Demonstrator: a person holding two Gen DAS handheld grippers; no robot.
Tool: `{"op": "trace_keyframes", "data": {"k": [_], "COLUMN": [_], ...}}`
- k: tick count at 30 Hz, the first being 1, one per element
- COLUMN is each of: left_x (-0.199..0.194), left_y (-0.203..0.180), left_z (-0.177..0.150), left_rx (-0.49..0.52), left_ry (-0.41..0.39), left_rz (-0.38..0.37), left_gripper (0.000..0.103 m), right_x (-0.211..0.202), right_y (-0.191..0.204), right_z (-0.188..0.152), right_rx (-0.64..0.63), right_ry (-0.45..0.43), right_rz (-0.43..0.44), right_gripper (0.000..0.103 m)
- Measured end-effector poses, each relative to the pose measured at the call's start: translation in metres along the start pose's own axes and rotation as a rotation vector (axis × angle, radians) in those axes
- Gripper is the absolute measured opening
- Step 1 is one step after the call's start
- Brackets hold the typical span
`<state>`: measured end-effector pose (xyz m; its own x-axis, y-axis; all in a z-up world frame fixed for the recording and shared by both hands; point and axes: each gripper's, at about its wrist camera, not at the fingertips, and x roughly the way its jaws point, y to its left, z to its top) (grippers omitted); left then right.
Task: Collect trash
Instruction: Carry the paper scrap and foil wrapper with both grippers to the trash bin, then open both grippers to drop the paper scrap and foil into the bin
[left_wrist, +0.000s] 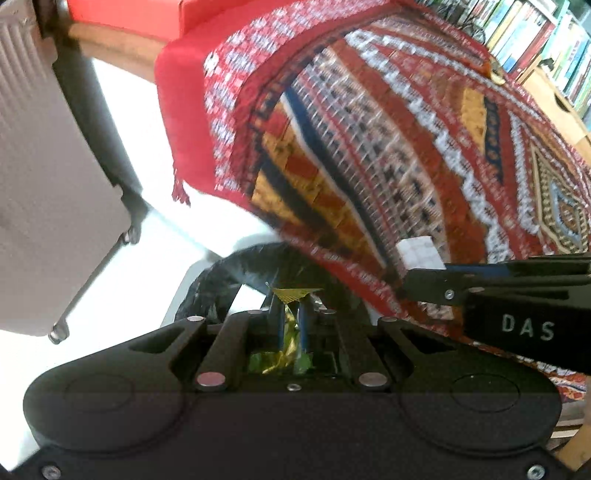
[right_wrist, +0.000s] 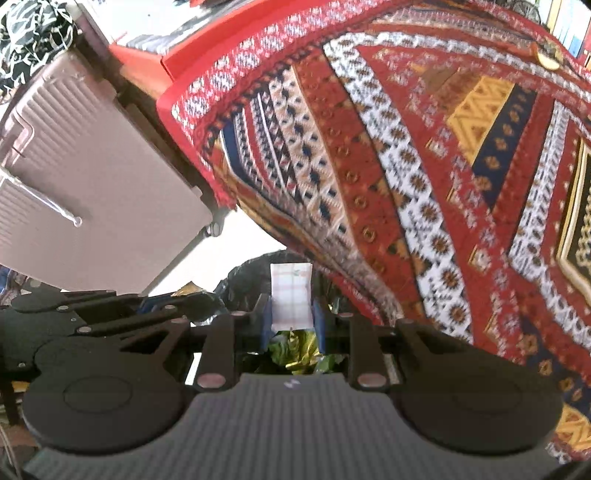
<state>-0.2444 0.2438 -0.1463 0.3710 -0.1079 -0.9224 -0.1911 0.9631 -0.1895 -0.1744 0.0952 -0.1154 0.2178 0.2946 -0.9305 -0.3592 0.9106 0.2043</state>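
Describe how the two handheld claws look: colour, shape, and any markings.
Both claws are matte black. The left claw has a wide body with two rounded lobes, silver screws, angled linkage bars and thin blue pads. The right claw has the same shape and blue pads, plus a ribbed grey panel near the camera. In the left view its side carries white letters "DAS".

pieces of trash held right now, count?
2. A gold foil wrapper is pinched in the left gripper; a white packet is in the right gripper. Both are over the black bin bag. Others may be hidden.
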Motion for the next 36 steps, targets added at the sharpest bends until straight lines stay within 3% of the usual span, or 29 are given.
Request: {"op": "trace_keyframes", "data": {"k": [18, 19, 21, 24, 26, 28, 36], "left_x": [0.04, 0.04, 0.041, 0.043, 0.043, 0.042, 0.032], "left_y": [0.021, 0.02, 0.021, 0.024, 0.026, 0.028, 0.021], "left_z": [-0.005, -0.005, -0.005, -0.005, -0.006, -0.006, 0.0], "left_rx": [-0.021, -0.023, -0.029, -0.039, -0.045, -0.048, -0.031], "left_ry": [0.073, 0.075, 0.079, 0.086, 0.084, 0.075, 0.054], "left_rz": [0.009, 0.01, 0.011, 0.016, 0.021, 0.025, 0.029], "left_gripper": [0.009, 0.011, 0.012, 0.021, 0.037, 0.044, 0.052], "right_x": [0.041, 0.043, 0.045, 0.045, 0.044, 0.043, 0.031], "right_y": [0.006, 0.004, 0.003, -0.001, -0.003, -0.005, -0.008], "right_z": [-0.014, -0.014, -0.015, -0.017, -0.018, -0.017, -0.014], "right_rx": [0.026, 0.026, 0.033, 0.048, 0.055, 0.063, 0.078], "right_ry": [0.097, 0.099, 0.098, 0.097, 0.098, 0.095, 0.068], "right_rz": [-0.002, -0.003, -0.003, -0.002, -0.005, -0.006, -0.009], "right_gripper": [0.033, 0.048, 0.057, 0.062, 0.064, 0.066, 0.068]}}
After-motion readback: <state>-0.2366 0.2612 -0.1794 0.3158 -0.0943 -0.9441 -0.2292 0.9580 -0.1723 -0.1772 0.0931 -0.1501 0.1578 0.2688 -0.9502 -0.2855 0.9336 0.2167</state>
